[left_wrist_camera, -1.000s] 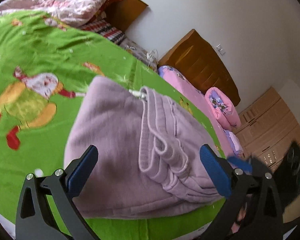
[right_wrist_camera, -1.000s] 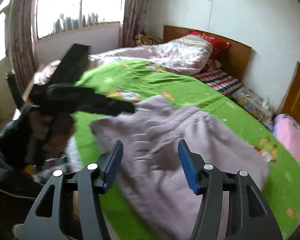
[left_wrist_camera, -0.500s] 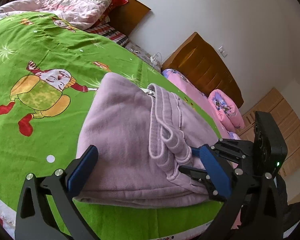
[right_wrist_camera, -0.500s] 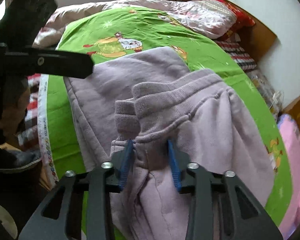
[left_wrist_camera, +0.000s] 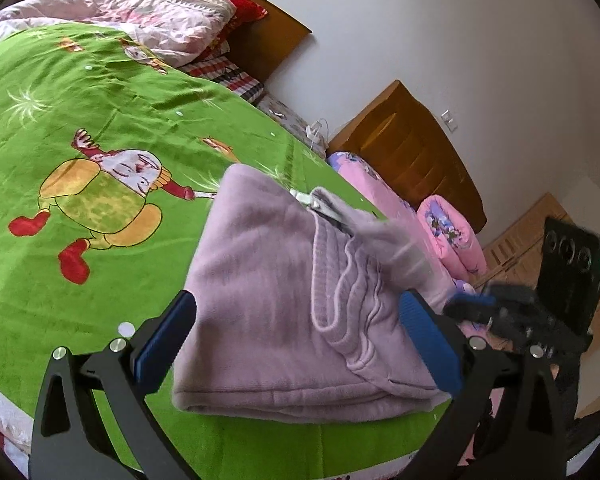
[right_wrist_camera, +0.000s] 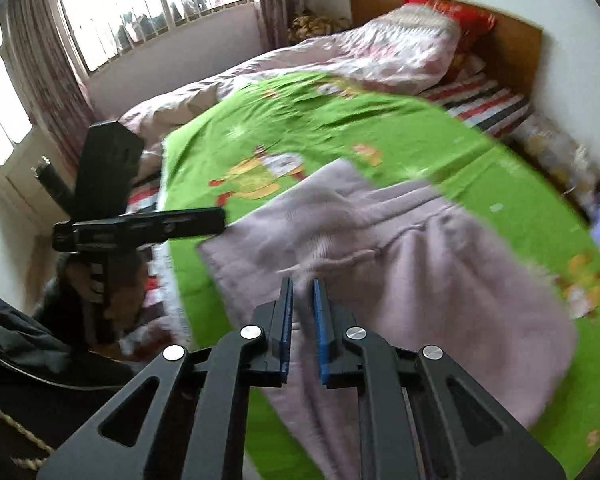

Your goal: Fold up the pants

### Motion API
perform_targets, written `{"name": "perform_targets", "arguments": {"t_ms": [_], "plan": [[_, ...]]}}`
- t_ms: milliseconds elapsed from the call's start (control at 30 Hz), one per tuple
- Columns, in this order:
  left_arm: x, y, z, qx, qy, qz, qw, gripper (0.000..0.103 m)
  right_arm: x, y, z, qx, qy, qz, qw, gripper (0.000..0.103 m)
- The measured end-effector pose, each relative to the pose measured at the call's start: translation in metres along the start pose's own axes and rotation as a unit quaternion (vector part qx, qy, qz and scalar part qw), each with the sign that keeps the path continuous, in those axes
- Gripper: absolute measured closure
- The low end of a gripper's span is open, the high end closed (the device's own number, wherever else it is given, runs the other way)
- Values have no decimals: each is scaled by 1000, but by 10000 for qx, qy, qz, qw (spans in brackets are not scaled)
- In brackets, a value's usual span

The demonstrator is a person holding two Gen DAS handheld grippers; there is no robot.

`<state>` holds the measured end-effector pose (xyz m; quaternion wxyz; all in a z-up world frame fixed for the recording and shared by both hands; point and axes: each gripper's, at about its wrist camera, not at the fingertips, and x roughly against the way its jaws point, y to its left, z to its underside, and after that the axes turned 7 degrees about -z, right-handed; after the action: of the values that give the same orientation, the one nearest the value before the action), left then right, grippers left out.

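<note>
Lilac fleece pants (left_wrist_camera: 260, 280) lie folded on the green cartoon blanket (left_wrist_camera: 80, 128) near the bed's front edge. My left gripper (left_wrist_camera: 296, 340) is open, its blue pads wide apart on either side of the near fold without pressing it. The right gripper (right_wrist_camera: 302, 284) has its jaws closing to a narrow slit with a pinch of the pants' (right_wrist_camera: 420, 280) fabric between the pads. In the left wrist view the right gripper (left_wrist_camera: 472, 304) pulls a blurred flap of the waistband end up and to the right. The left gripper (right_wrist_camera: 140, 224) shows at the left of the right wrist view.
A pink quilt (left_wrist_camera: 140, 12) and red pillow (left_wrist_camera: 252, 12) lie at the wooden headboard (right_wrist_camera: 500, 40). A second bed with pink bedding (left_wrist_camera: 448, 228) stands to the right. Windows with curtains (right_wrist_camera: 140, 8) are on the far side. The bed's edge runs just below the pants.
The right gripper's jaws went from wide apart to nearly together on the pants' fabric and lifted a flap of it. The left gripper stayed open, and the pants now sit closer between its pads.
</note>
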<state>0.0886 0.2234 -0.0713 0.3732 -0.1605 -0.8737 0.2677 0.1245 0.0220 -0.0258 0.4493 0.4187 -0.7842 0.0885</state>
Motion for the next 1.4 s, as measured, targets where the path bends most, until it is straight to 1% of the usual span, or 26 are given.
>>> {"name": "perform_targets", "arguments": {"t_ms": [33, 100, 133, 167, 233, 300, 333, 367, 400, 433, 500, 533, 567, 633, 733, 800, 833, 867, 933, 1033, 1067, 1167, 1233, 1300, 1367, 1400], "plan": [[-1, 0, -1, -1, 0, -22, 10000, 2, -21, 5, 6, 52, 258, -37, 9996, 93], [-5, -1, -3, -10, 31, -81, 10000, 2, -55, 14, 20, 312, 753, 284, 9963, 93], [-5, -2, -4, -20, 44, -95, 9999, 2, -66, 18, 25, 411, 877, 353, 9947, 92], [-5, -3, -4, -41, 51, -105, 9999, 2, -66, 21, 27, 430, 777, 390, 9953, 92], [-2, -4, -5, -109, 27, -150, 9998, 2, -51, 23, 21, 318, 593, 196, 9975, 92], [0, -1, -5, -87, 5, -161, 9998, 2, -32, 24, 16, 303, 288, 205, 9989, 80], [-1, 1, -5, -47, -2, -153, 9999, 2, -23, 23, 12, 293, 165, 254, 9991, 61], [-2, 4, -6, 12, -6, -137, 9999, 2, -18, 23, 10, 310, 81, 364, 9988, 34], [-3, 6, -6, 54, -1, -131, 9999, 2, -15, 23, 7, 368, 40, 590, 9976, 23], [-5, 7, -6, 88, 5, -122, 9999, 2, -16, 23, 6, 427, 84, 704, 9966, 20], [-6, 8, -5, 111, 9, -83, 9999, 2, -33, 26, 8, 661, 451, 1015, 9916, 33], [-5, 7, -4, 106, 7, -60, 9999, 2, -43, 28, 10, 783, 636, 1179, 9879, 44], [-4, 6, -4, 86, 3, -42, 10000, 2, -53, 30, 15, 918, 836, 1362, 9829, 50], [0, 5, -2, 25, -25, -56, 10000, 2, -70, 30, 25, 1074, 1108, 1658, 9740, 50], [4, 11, 0, 46, -44, -80, 9999, 2, -73, 31, 29, 933, 1089, 1764, 9738, 46], [6, 15, 1, 94, -33, -76, 9999, 2, -75, 35, 31, 1061, 1102, 1914, 9695, 46], [6, 17, 1, 109, -38, -67, 9999, 2, -76, 36, 33, 1123, 1083, 1967, 9680, 48], [7, 18, 2, 121, -45, -53, 9999, 2, -75, 34, 35, 1124, 1023, 2006, 9678, 54], [9, 16, 2, 117, -56, 6, 9999, 2, -74, 31, 40, 1098, 873, 2002, 9697, 60], [10, 11, 2, 39, -31, 85, 10000, 2, -54, 21, 43, 581, 355, 1500, 9863, 75], [11, 8, 2, 21, -8, 124, 9999, 2, -40, 18, 43, 354, 43, 1292, 9910, 79], [7, -2, -2, 30, 202, 566, 9982, 2, -5, -1, 41, -227, -688, 776, 9944, 80], [-4, -11, -8, 143, 572, 1204, 9910, 2, 8, -6, 41, -429, -965, 588, 9927, 81], [-24, -19, -15, 408, 1005, 1838, 9770, 2, 15, -10, 42, -506, -1147, 458, 9911, 81], [-45, -27, -23, 506, 1338, 2178, 9654, 2, 19, -11, 43, -490, -1265, 448, 9897, 81], [-53, -30, -27, 519, 1448, 2210, 9631, 2, 20, -9, 43, -438, -1283, 483, 9896, 81]]}}
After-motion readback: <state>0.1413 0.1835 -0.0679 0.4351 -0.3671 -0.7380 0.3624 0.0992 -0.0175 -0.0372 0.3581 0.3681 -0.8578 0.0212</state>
